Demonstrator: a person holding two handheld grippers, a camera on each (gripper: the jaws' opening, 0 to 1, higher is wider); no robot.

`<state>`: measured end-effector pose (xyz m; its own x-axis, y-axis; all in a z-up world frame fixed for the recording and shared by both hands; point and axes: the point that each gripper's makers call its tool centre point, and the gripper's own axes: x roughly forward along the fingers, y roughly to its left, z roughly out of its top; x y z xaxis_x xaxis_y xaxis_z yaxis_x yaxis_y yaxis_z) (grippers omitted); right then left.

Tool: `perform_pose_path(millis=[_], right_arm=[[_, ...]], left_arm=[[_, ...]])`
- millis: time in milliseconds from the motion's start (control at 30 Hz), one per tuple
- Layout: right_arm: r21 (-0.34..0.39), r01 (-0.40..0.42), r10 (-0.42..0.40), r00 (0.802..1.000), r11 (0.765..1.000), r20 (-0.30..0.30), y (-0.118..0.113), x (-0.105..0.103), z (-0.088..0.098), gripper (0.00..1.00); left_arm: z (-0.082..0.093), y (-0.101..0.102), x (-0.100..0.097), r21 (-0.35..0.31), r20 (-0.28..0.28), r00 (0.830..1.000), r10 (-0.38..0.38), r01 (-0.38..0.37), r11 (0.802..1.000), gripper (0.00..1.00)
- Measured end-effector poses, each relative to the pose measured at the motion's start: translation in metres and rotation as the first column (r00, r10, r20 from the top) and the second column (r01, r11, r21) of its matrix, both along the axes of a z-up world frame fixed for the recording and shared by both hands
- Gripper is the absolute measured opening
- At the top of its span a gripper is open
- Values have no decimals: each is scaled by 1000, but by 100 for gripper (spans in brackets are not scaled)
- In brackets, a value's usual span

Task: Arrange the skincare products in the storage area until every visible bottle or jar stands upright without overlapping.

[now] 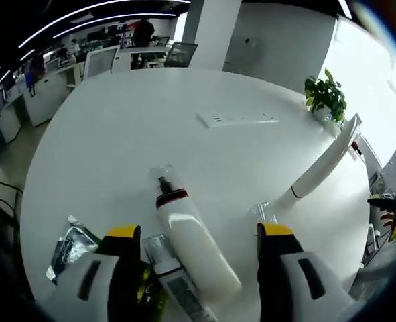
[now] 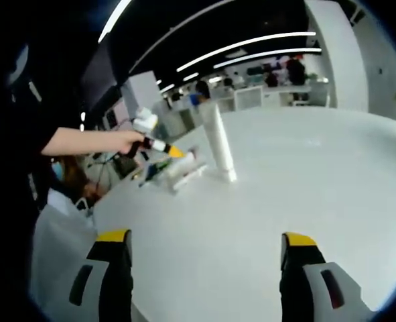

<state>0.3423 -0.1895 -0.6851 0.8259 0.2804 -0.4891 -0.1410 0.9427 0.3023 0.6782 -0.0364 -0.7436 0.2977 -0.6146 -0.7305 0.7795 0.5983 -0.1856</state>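
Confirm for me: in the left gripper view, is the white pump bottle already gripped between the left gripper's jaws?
No. The white pump bottle sits on the white table between the open jaws of the left gripper, touching neither.

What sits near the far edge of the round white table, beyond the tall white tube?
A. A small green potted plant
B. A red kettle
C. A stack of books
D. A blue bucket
A: in the left gripper view a small green potted plant stands at the far edge of the round white table, past the tall white tube with a red band.
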Motion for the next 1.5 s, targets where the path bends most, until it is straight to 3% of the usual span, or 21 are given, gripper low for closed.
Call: perform_pose_path(millis=[533, 933, 1500], right_arm=[[0, 14, -14, 1000, 1000, -1, -8, -1, 0, 90], [19, 30, -30, 1000, 999, 0, -8, -2, -5, 89], [29, 46, -46, 999, 999, 0, -11, -1, -7, 87]], left_arm=[[-28, -19, 10, 163, -25, 999, -44, 47, 985, 54], [-38, -4, 19, 319, -11, 999, -40, 42, 947, 45], [-42, -8, 16, 365, -33, 999, -39, 48, 930, 38]])
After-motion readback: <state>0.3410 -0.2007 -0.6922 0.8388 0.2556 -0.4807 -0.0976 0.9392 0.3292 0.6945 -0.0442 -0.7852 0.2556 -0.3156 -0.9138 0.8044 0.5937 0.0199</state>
